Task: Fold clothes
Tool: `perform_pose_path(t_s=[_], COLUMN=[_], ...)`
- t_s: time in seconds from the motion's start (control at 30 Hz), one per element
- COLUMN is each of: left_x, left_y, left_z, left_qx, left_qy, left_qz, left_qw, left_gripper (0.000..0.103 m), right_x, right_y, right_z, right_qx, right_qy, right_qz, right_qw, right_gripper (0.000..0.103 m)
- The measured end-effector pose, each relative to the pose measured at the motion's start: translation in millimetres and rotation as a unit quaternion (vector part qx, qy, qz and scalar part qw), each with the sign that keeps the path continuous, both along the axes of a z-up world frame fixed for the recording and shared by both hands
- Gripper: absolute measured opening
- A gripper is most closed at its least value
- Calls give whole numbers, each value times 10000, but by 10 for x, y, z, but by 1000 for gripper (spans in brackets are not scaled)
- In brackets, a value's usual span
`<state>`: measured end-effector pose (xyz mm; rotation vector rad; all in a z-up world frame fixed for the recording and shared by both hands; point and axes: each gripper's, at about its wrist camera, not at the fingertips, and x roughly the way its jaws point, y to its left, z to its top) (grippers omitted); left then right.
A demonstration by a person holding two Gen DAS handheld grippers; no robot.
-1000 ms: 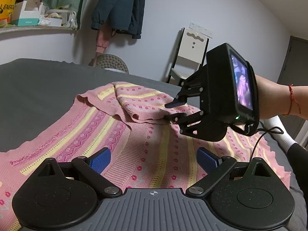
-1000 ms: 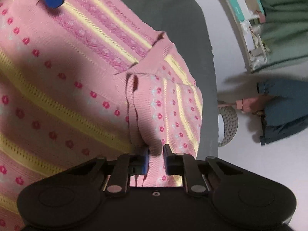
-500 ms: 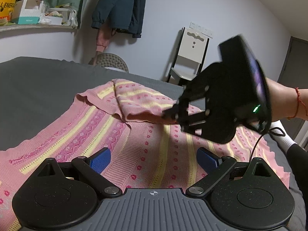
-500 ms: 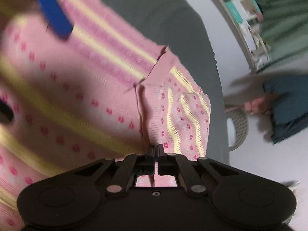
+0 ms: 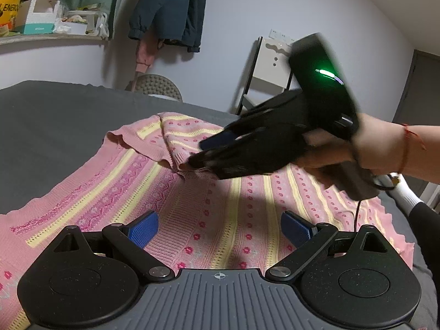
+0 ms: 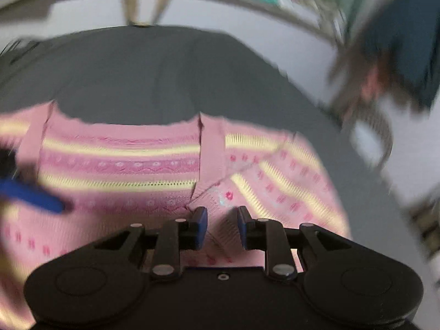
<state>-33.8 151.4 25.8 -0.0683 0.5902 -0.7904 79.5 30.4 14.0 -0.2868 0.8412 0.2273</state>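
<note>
- The pink knitted sweater [image 5: 225,200] lies spread on the dark grey bed cover [image 5: 55,121]. It carries yellow stripes, a darker pink patterned band and rows of small red dots.
- One part of the sweater, a folded flap [image 5: 178,137], is turned back over the main body on the far side, forming a raised ridge.
- The left gripper [image 5: 218,229] hovers above the near part of the sweater. Its blue pads [image 5: 144,228] stand wide apart, with nothing between them; no contact with the fabric is visible.
- The right gripper [image 5: 203,154] is held by a hand [image 5: 365,148] entering from the right. A red cord sits around the wrist [image 5: 407,145].
- In the left wrist view, the right gripper's tips sit at the edge of the folded flap, at the point where it meets the sweater body.
- In the right wrist view, the right gripper [image 6: 221,227] has its blue pads [image 6: 202,227] set apart with a clear gap. Pink fabric lies in the gap, but the pads do not press on it. The jaws are therefore parted, not clamped.
- The right wrist view is motion-blurred; fine detail of the sweater [image 6: 123,165] and the background cannot be read.
- A dark jacket [image 5: 170,8] hangs on the wall behind the bed, beside a white chair [image 5: 272,63].
</note>
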Motion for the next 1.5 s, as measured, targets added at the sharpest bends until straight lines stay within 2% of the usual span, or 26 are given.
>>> perform_pose_path(t_s=[0.07,0.13,0.17,0.23,0.33,0.4,0.5,0.57,0.63,0.7,0.73,0.8,0.87,0.93,1.0,1.1,1.23,1.3,1.33,1.4,1.5], left_x=[3,11,14,19,27,33,41,41,38,34,31,31,34,31,28,37,42,36,31,23,0], left_y=[1,5,9,16,27,32,20,9,-1,-10,-16,-24,-23,-12,-1,22,21,4,-7,-21,-18], left_z=[-10,-11,-9,-3,5,6,-14,-34,-50,-56,-56,-60,-60,-53,-46,-22,-21,-28,-33,-38,9], left_qx=[18,28,14,-13,-54,-66,-21,24,64,76,77,88,92,88,84,12,-17,20,48,114,-72], left_qy=[15,28,36,51,74,81,78,88,102,115,119,123,124,117,110,118,132,99,80,48,65], left_qz=[-3,16,30,58,101,120,103,84,63,45,36,23,15,18,20,57,50,11,-13,-51,-140], left_qw=[10000,10000,10000,10000,9999,9999,9999,9999,9999,9999,9999,9999,9999,9999,9999,9999,9999,9999,10000,9999,9999], left_gripper=[96,96,96,96,96,96,96,96,96,96,96,96,96,96,96,96,96,96,96,96,96], right_x=[10,-106,-169,-263,-343,-356,-268,-176,-68,25,60,84,92,93,-50,-216,-312,-321,-334,-409,-799], right_y=[-106,-288,-395,-713,-1274,-1563,-1688,-1610,-1445,-1328,-1316,-1357,-1438,-1573,-1729,-1875,-1940,-1939,-1942,-2009,-2138], right_z=[69,224,293,366,326,290,292,292,220,100,62,27,22,84,229,310,160,78,74,194,572], right_qx=[480,875,950,890,1086,1253,1164,862,284,-390,-482,-408,-237,251,802,1082,630,420,378,496,662], right_qy=[-32,-408,-574,-670,-429,-376,-392,-355,-171,140,149,57,-8,-29,-238,-36,492,548,467,403,175], right_qz=[-276,-690,-953,-1751,-2982,-3493,-3414,-2956,-2502,-2313,-2280,-2381,-2579,-2865,-3174,-3313,-3219,-3281,-3296,-3460,-3571], right_qw=[9985,9929,9892,9782,9473,9278,9319,9507,9676,9720,9724,9704,9659,9578,9446,9373,9434,9421,9422,9361,9315], right_gripper=[23,25,31,34,34,34,34,34,34,34,34,34,39,39,38,38,38,44,52,50,50])
